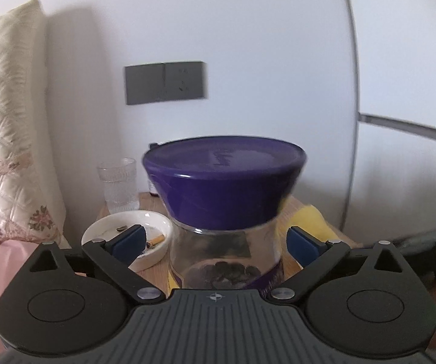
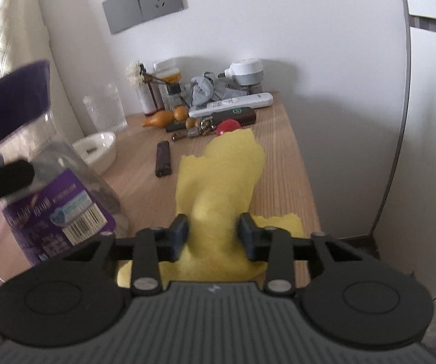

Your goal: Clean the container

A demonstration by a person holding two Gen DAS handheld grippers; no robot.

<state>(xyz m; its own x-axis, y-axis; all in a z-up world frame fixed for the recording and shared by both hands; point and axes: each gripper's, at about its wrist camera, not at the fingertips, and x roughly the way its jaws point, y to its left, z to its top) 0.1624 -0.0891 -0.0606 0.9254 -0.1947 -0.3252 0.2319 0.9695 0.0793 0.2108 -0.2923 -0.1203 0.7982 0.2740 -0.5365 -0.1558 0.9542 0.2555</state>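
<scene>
A clear plastic jar point(image 1: 224, 254) with a purple lid point(image 1: 224, 179) and a purple label stands between the fingers of my left gripper point(image 1: 214, 241). The blue pads point(image 1: 301, 244) sit a little off the jar's sides, so the gripper is open around it. In the right wrist view the jar point(image 2: 54, 194) is at the left, tilted. My right gripper point(image 2: 213, 235) is shut on a yellow cloth point(image 2: 221, 179) that drapes forward over the wooden bedside table point(image 2: 287, 163).
A white ashtray bowl point(image 1: 126, 236) with cigarette butts and a ribbed glass point(image 1: 117, 185) stand left of the jar. A lighter point(image 2: 163, 159), remote point(image 2: 233, 103), bottles and small clutter fill the table's back. A pillow point(image 1: 5, 127) is left, a wall socket point(image 2: 145, 1) above.
</scene>
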